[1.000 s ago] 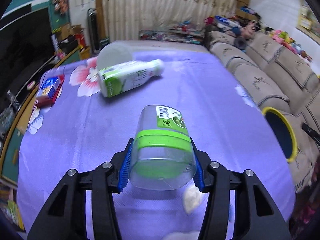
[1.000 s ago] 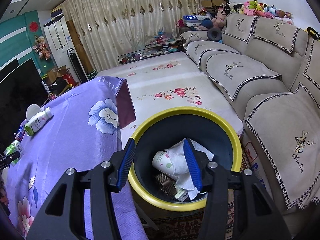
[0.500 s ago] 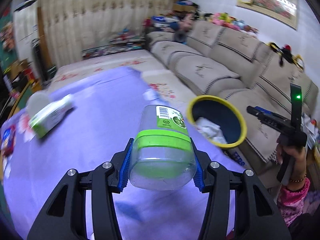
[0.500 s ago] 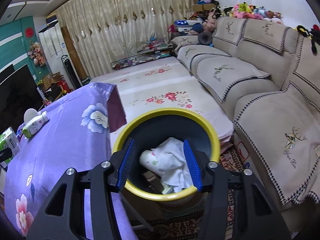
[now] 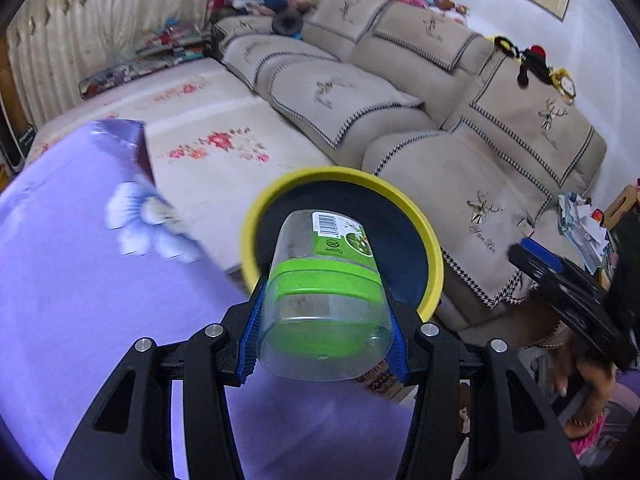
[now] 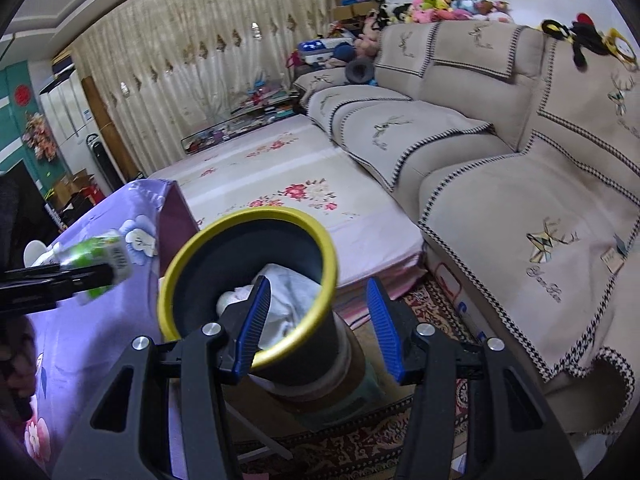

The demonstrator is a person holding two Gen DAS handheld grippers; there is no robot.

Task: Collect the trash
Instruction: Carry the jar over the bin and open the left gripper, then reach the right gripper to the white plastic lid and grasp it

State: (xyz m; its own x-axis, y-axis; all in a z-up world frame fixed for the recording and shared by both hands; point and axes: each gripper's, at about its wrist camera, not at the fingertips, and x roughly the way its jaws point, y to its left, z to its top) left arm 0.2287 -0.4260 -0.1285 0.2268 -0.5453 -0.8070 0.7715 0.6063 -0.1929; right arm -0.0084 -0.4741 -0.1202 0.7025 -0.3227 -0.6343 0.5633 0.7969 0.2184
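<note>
Jar (image 5: 324,300) pinched by left gripper (image 5: 326,332), base nearest camera, lengthwise toward bin (image 5: 434,264)

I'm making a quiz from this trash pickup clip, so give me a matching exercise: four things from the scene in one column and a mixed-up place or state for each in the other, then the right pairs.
Things:
1. clear jar
2. trash bin
3. white paper
4. right gripper

Places or states:
A. lying inside the bin
B. jaws apart, holding nothing
C. clamped between the left gripper's blue pads
D. yellow-rimmed, standing between the purple-covered table and the sofa

Pairs: 1-C, 2-D, 3-A, 4-B
</note>
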